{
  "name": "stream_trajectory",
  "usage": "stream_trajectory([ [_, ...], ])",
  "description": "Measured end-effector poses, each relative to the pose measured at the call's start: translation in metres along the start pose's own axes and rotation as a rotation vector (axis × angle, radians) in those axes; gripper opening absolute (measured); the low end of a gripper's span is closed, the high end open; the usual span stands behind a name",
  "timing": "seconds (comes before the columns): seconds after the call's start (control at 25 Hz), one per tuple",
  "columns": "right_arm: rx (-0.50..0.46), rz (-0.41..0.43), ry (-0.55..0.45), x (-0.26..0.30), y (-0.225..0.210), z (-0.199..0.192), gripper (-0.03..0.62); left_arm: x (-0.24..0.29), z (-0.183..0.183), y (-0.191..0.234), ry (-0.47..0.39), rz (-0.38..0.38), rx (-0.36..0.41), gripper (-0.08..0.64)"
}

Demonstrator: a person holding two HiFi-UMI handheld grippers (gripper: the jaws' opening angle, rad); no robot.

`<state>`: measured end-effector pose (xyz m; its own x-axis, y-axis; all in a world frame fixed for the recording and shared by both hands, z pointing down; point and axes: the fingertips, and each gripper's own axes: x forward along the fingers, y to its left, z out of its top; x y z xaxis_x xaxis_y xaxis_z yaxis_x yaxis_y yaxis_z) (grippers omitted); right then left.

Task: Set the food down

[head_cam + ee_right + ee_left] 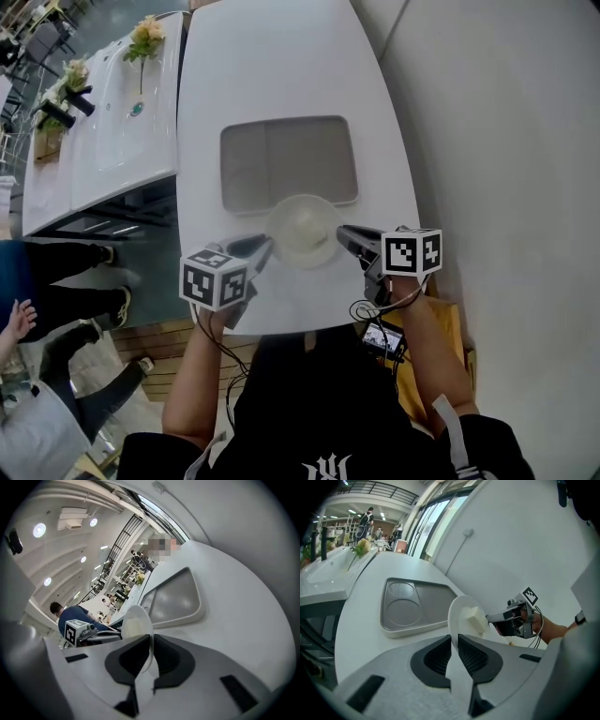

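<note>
A white round plate point(305, 230) hangs just above the near part of the white table point(281, 75), held by both grippers. My left gripper point(259, 249) is shut on its left rim and my right gripper point(345, 234) is shut on its right rim. In the left gripper view the plate point(461, 613) stands edge-on between the jaws, with a pale cube of food point(477, 619) on it and the right gripper point(506, 617) beyond. In the right gripper view the plate point(137, 623) is pinched at its rim, and the left gripper's marker cube point(74, 631) shows behind it.
A grey compartment tray point(289, 164) lies on the table just beyond the plate. A white sink counter point(112, 112) with flowers point(145, 36) runs along the left. A person's legs point(66, 281) are at the lower left. A pale wall point(506, 122) borders the right.
</note>
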<state>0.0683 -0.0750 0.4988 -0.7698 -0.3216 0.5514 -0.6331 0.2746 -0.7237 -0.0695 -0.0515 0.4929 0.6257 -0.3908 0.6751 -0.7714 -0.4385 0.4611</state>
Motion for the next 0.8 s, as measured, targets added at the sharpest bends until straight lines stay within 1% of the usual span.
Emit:
stream_trajectory([
  [0.24, 0.01, 0.002, -0.013, 0.009, -0.014, 0.028, 0.025, 0.015, 0.026, 0.01, -0.002, 0.011, 0.01, 0.044],
  [0.44, 0.006, 0.007, -0.026, 0.014, -0.018, 0.045, 0.025, 0.021, 0.042, 0.017, -0.008, 0.019, 0.022, 0.044],
  [0.8, 0.019, 0.011, -0.033, 0.023, -0.024, 0.061, 0.025, 0.029, 0.061, 0.029, -0.008, 0.028, 0.033, 0.044],
])
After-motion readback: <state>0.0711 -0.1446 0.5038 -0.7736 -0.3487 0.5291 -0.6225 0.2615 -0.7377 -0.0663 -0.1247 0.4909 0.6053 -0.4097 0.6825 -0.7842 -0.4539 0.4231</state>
